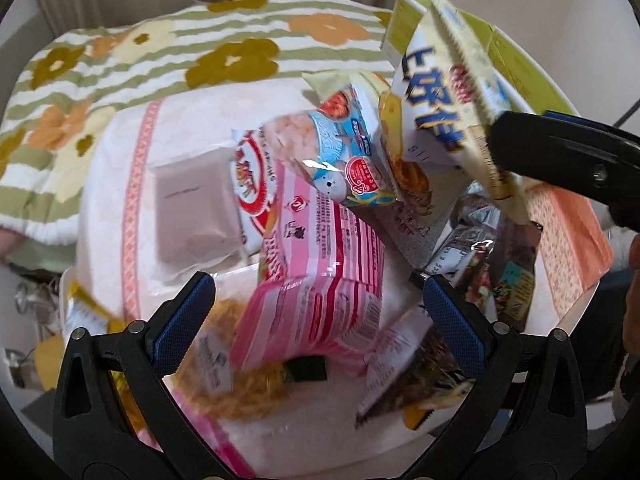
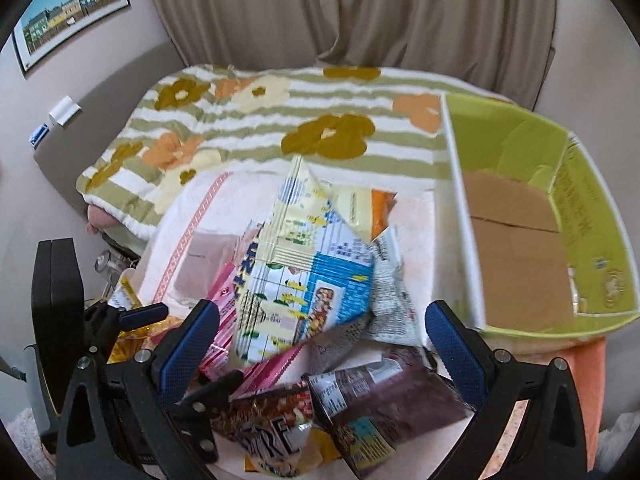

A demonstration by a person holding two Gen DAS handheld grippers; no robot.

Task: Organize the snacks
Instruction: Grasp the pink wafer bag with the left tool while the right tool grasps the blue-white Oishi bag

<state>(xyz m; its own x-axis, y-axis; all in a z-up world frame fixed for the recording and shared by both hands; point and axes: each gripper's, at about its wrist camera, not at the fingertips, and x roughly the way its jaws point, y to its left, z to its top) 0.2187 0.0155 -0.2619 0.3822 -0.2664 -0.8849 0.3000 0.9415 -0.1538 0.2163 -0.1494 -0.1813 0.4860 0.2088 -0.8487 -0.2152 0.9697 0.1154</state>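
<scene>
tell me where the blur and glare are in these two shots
Left wrist view: motion blur smears the pink snack packet and the orange noodle-like bag near the bottom, and glare glints on the blue-and-white snack bag. Right wrist view: mild blur softens the yellow-and-blue snack bag; fisheye bends the green cardboard box.

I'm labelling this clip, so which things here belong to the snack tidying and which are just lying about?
Part of the job: pink packet, yellow-and-blue bag, dark purple packet, green box.
Just lying about: flowered blanket, framed picture, curtain.
</scene>
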